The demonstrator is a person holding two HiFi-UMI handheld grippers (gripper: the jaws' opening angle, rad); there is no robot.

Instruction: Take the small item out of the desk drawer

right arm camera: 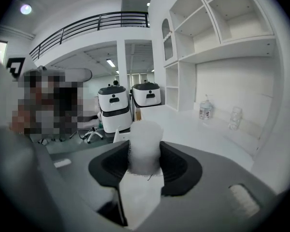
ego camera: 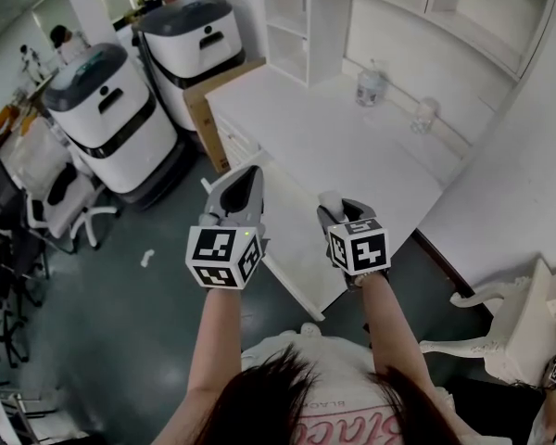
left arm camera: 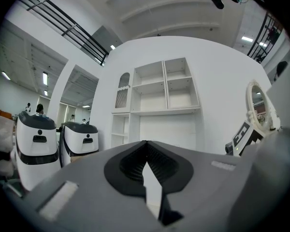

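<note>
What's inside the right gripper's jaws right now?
A small white cylinder, clamped in the right gripper. Its top shows clearly, but its lower end is covered by the gripper body, so its full length can't be seen.

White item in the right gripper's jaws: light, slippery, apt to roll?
Probably light: the right gripper alone holds the white item upright. Its rounded, cylinder-like sides suggest it could roll if laid down. The surface looks matte, so likely not slippery.

A large open lab-like office hall. Beyond the jaws of the right gripper (right arm camera: 145,153) stand white wheeled machines (right arm camera: 115,111), a swivel chair (right arm camera: 90,135) and a railed mezzanine (right arm camera: 87,25).
</note>
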